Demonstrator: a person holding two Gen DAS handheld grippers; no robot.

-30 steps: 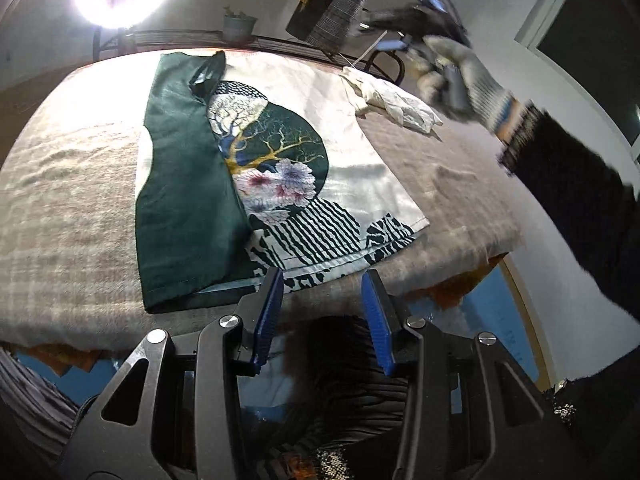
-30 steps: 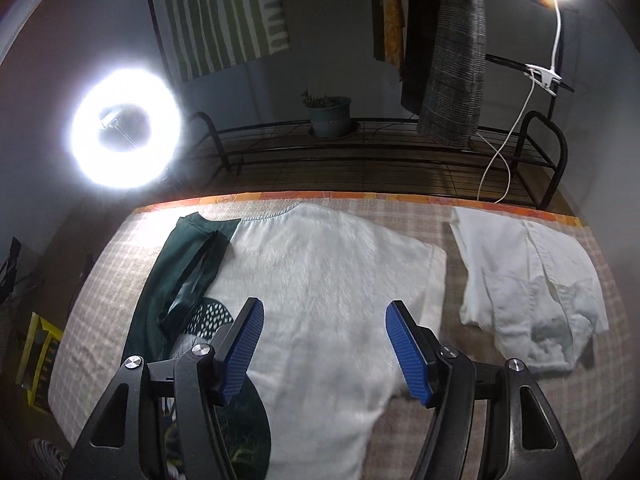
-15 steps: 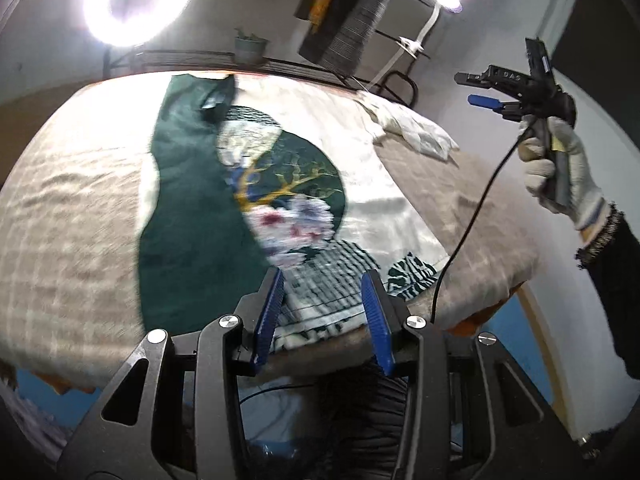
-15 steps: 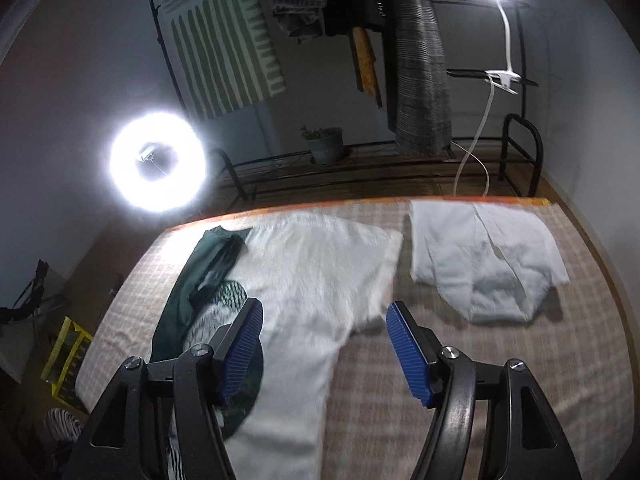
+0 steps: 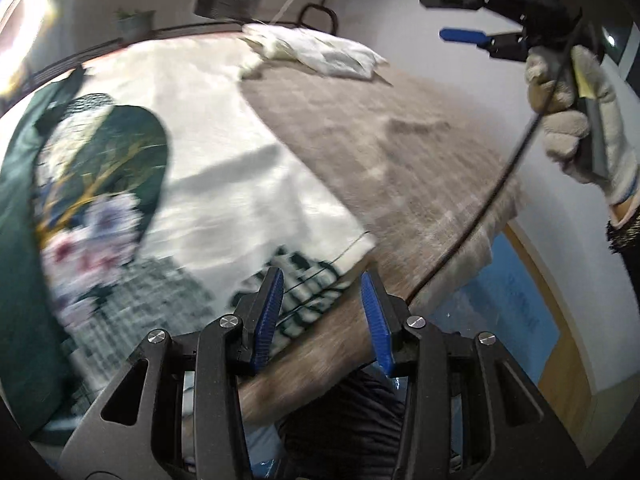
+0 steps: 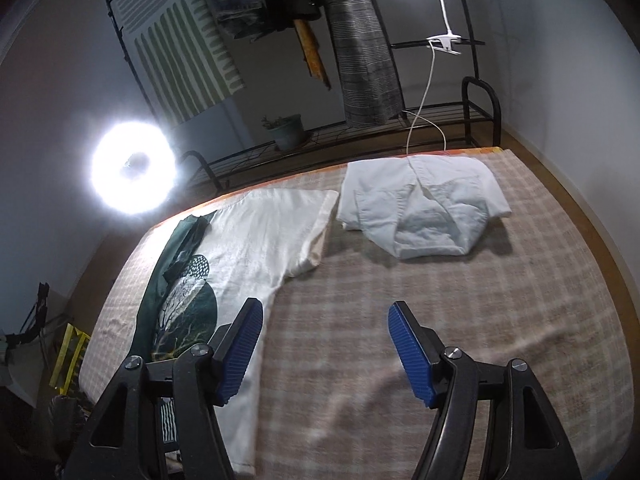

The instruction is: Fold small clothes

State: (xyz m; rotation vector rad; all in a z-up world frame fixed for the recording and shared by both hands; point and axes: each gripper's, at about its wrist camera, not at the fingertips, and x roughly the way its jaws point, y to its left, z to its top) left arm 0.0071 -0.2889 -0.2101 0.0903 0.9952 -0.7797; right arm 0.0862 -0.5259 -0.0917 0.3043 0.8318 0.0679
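One view alone shows the gloved hand (image 5: 580, 116), blurred.

T-shirt (image 5: 224, 200) print blurred, left edge cut off.

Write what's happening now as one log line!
left claw: open, empty, over shirt hem | right claw: open, empty, above blanket | printed shirt: flat, one side folded | white garment: folded
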